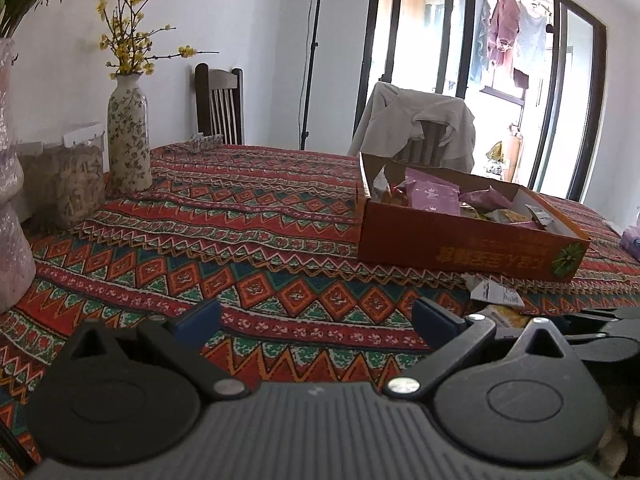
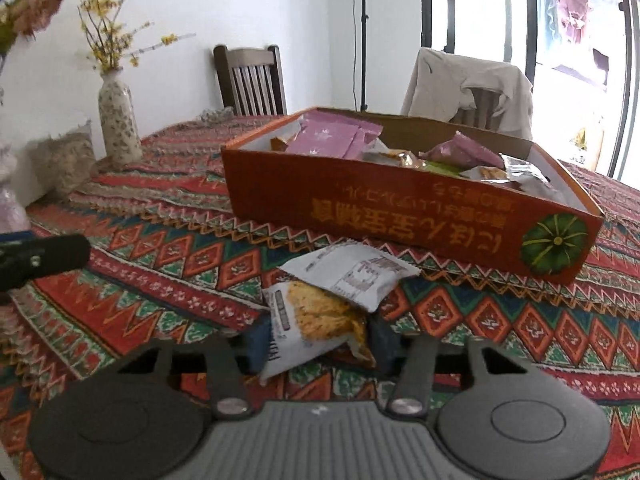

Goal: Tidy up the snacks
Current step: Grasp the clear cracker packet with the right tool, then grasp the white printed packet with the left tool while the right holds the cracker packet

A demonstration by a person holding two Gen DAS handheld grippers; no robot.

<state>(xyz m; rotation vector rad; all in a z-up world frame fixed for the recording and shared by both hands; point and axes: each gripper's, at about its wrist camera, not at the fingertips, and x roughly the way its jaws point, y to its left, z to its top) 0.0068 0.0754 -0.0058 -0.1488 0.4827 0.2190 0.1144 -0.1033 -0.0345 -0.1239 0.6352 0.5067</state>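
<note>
An orange cardboard box (image 2: 400, 204) holds several snack packets, pink ones among them; it also shows in the left wrist view (image 1: 460, 240). Two packets lie on the tablecloth in front of the box: a white one (image 2: 352, 272) and a yellow-and-white one (image 2: 316, 328). My right gripper (image 2: 318, 346) is shut on the yellow-and-white packet, one blue pad on each side. My left gripper (image 1: 316, 316) is open and empty over the cloth, left of the box. The white packet (image 1: 494, 292) peeks in at its right.
A floral vase (image 1: 128, 136) with yellow flowers, a clear jar (image 1: 78, 184) and a large pale vase (image 1: 12, 208) stand at the table's left. Two chairs (image 1: 220, 104) stand behind the table, one draped with cloth (image 1: 420, 124). My left gripper's side (image 2: 44, 258) shows at left.
</note>
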